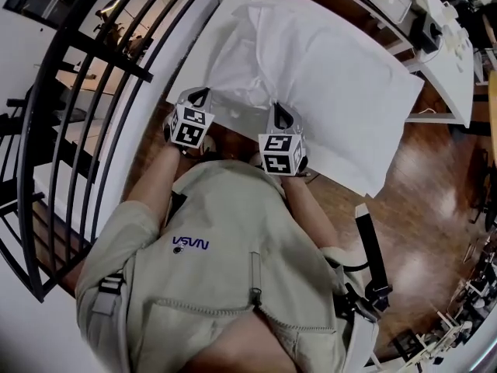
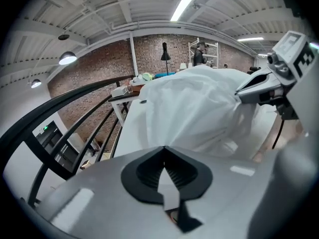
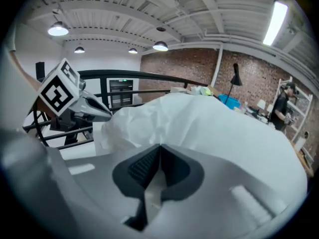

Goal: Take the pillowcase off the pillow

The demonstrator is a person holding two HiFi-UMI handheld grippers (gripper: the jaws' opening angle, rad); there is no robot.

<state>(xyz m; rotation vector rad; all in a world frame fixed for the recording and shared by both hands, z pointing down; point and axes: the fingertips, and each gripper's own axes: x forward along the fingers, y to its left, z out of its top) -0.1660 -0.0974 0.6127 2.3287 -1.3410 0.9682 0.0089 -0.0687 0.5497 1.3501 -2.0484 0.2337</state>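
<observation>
Your left gripper (image 1: 196,97) is clamped shut on the pillowcase (image 1: 334,84) at its bunched near hem. Your right gripper (image 1: 282,116), at its 4 o'clock, pinches that hem too, likely to peel the mouth back. The rest lies on the counter (image 1: 203,59) toward 1 o'clock.

Left gripper (image 1: 199,94) and right gripper (image 1: 282,113) hold fingers together.

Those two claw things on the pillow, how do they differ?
The left gripper holds the pillowcase at the corner nearest the railing; the right gripper holds it farther along the near edge. Cloth fans out taut from the left gripper's tips; at the right gripper's it lies crumpled. Both are shut on the pillowcase.
</observation>
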